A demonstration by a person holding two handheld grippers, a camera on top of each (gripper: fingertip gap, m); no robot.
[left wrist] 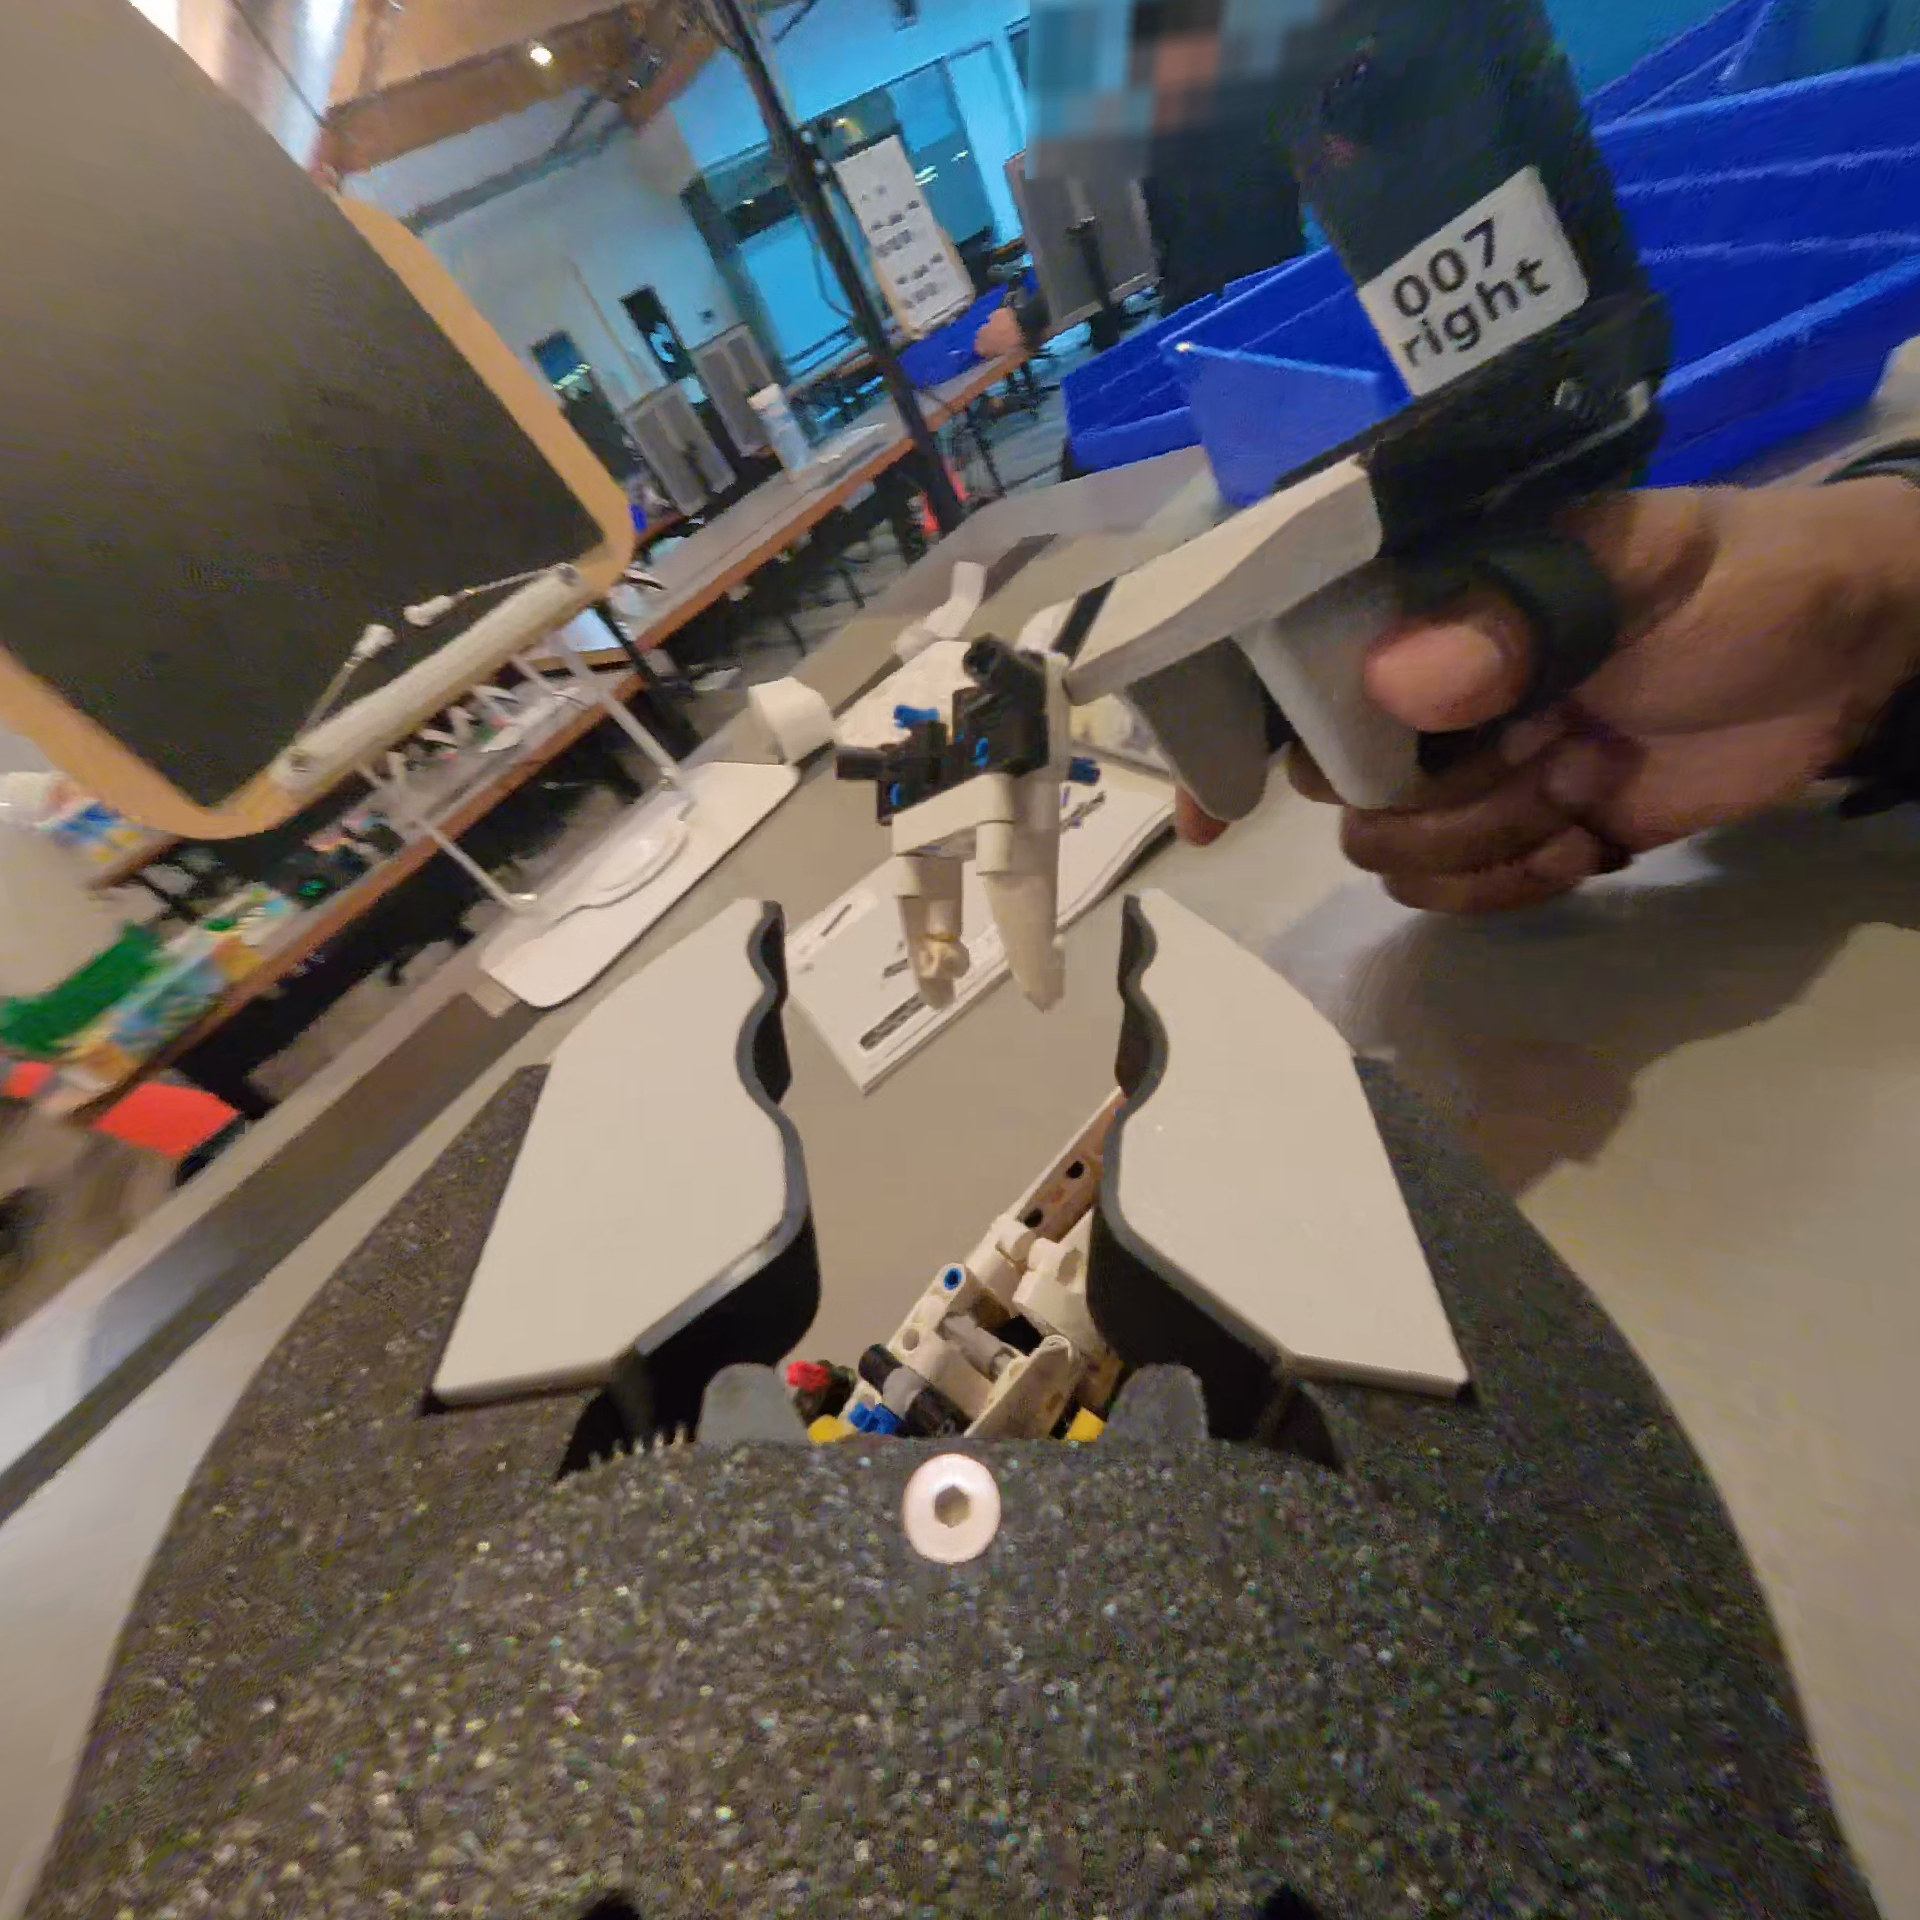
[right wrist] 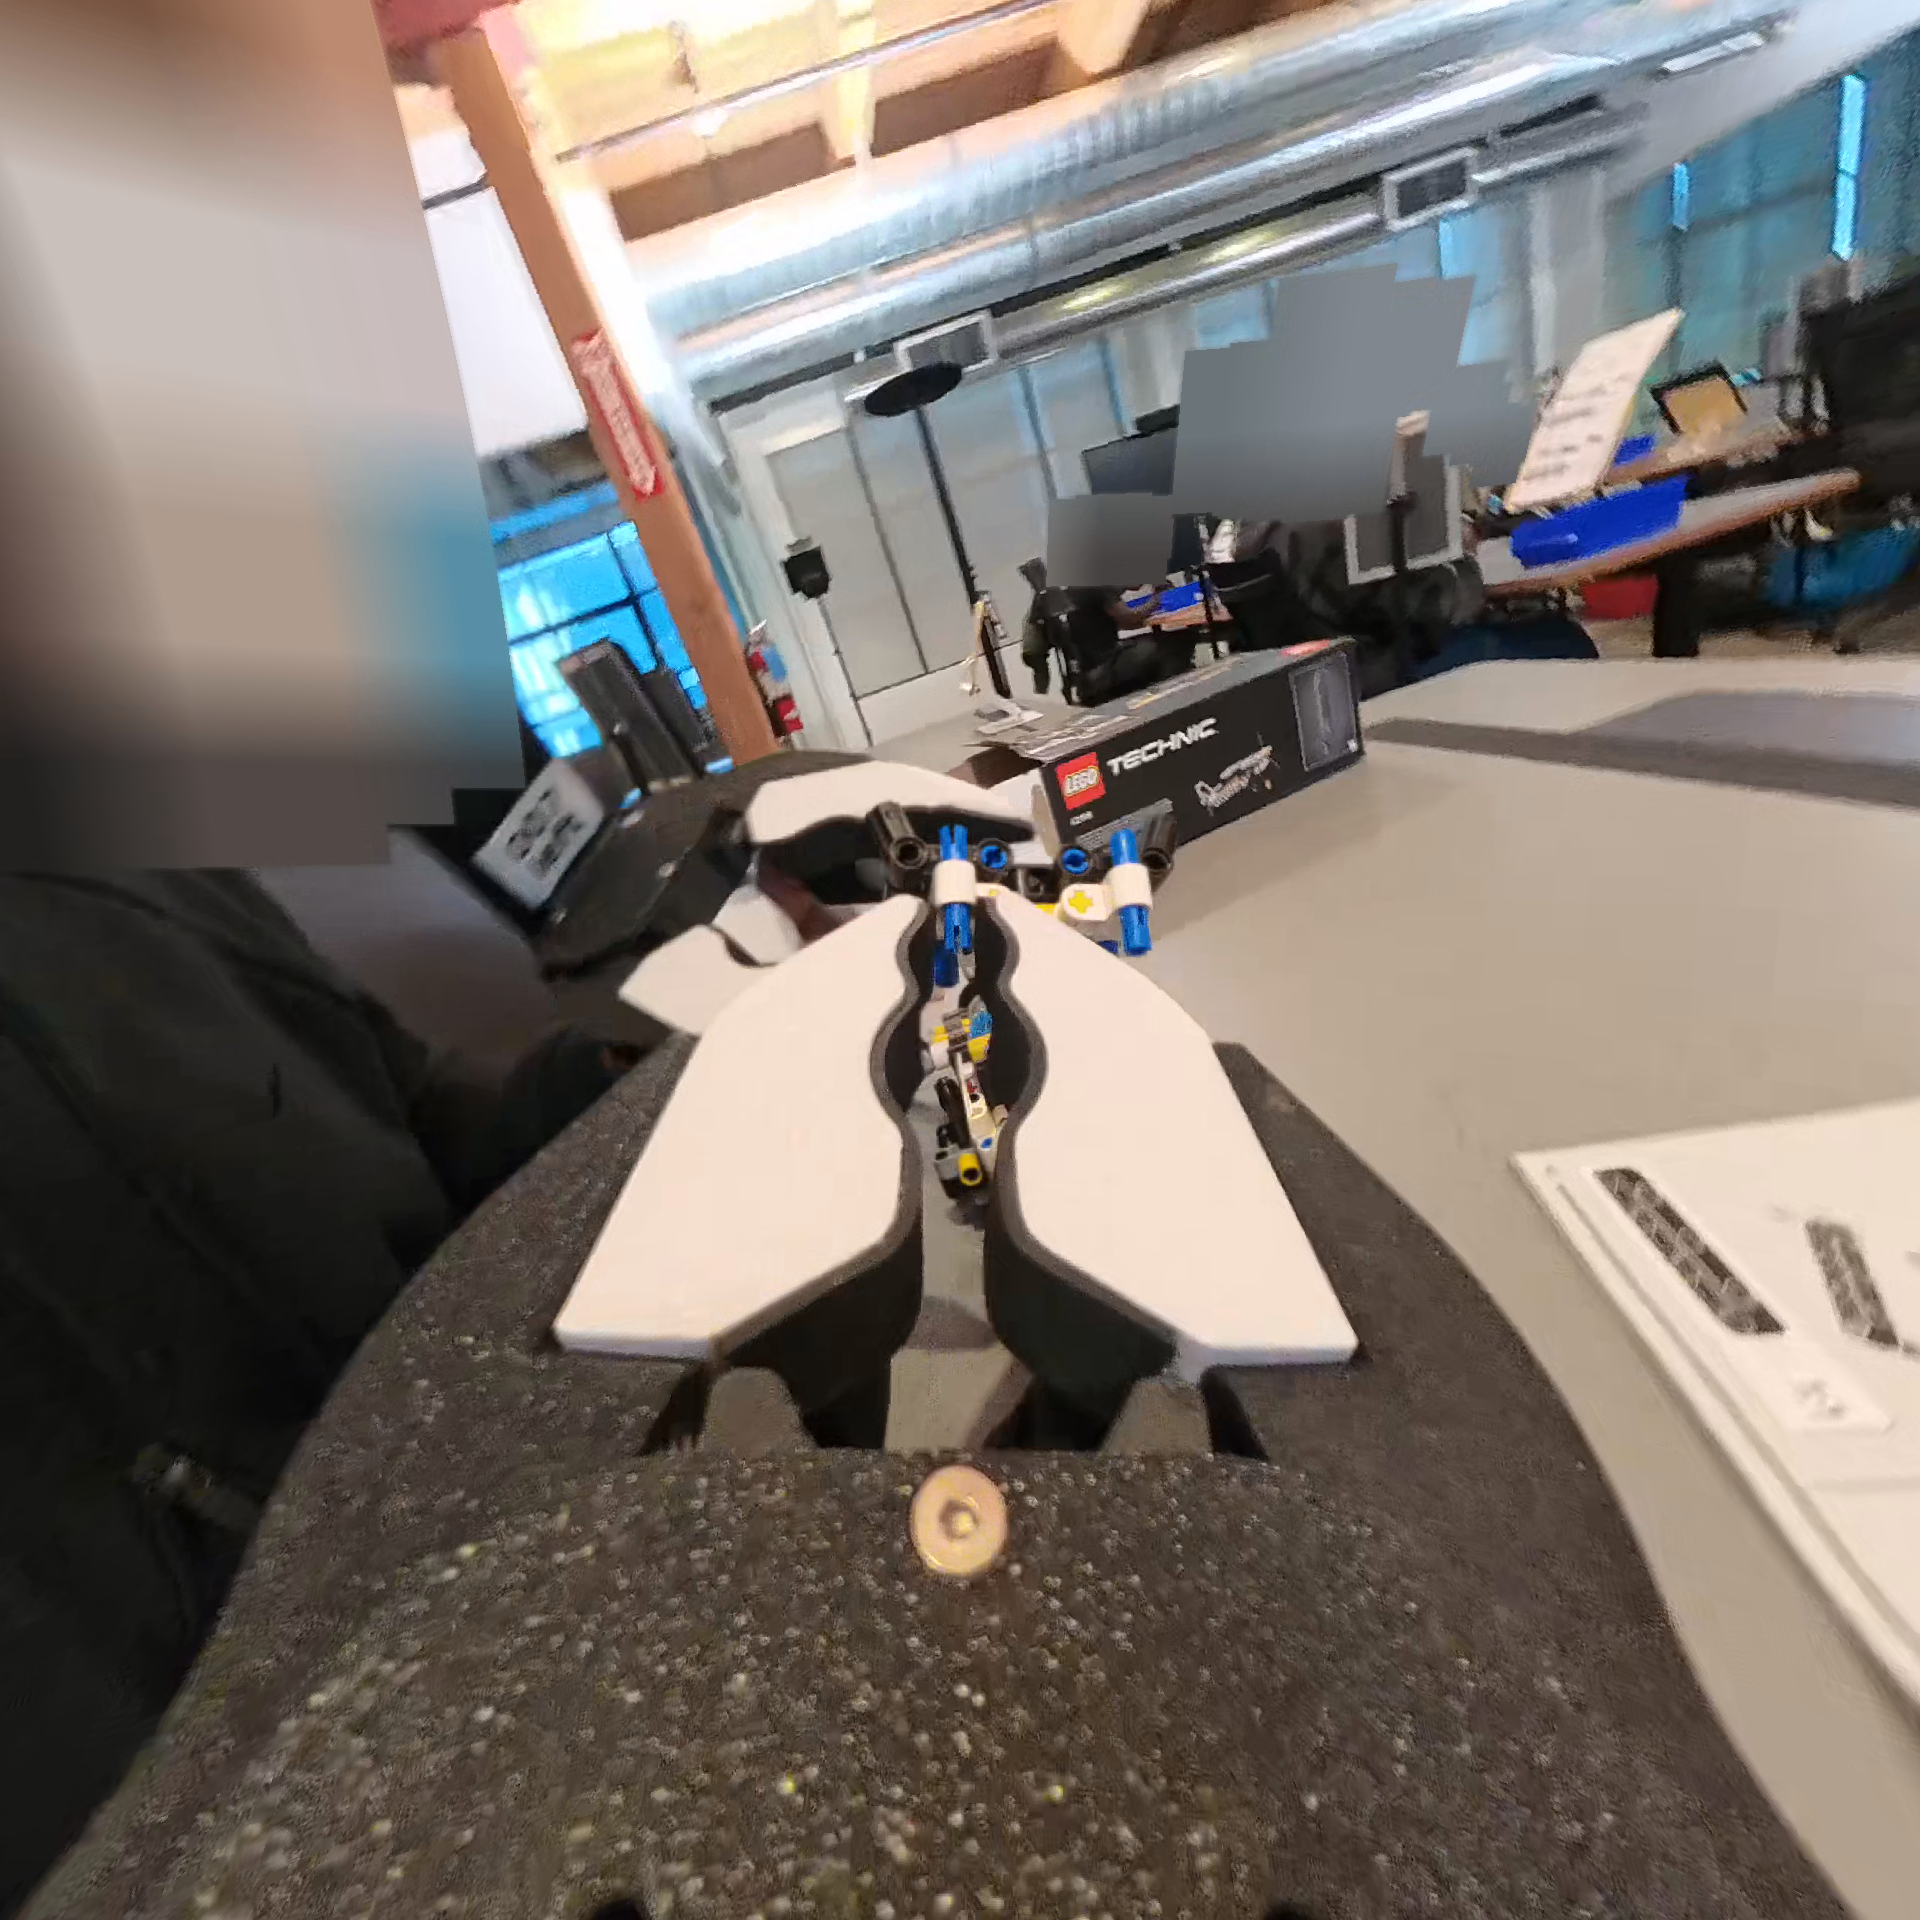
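Jaws of the right gripper [right wrist: 961, 935] pinch a toy brick model [left wrist: 966, 790] at mid-frame, above the surface [left wrist: 1558, 1143]. Left gripper [left wrist: 951, 997] gapes wide, holding nothing. A thin pinch might slip.

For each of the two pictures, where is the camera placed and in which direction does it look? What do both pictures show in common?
Left wrist view: on the left gripper, jaws wide apart, looking forward and down across the grey table; it shows the person's hand holding the right gripper, clamped on a white and black brick assembly.

Right wrist view: on the right gripper, looking along the table toward a black box; its fingers grip a blue pin of the assembly.

Shared: both grippers, the assembly, the table, the white booklet.
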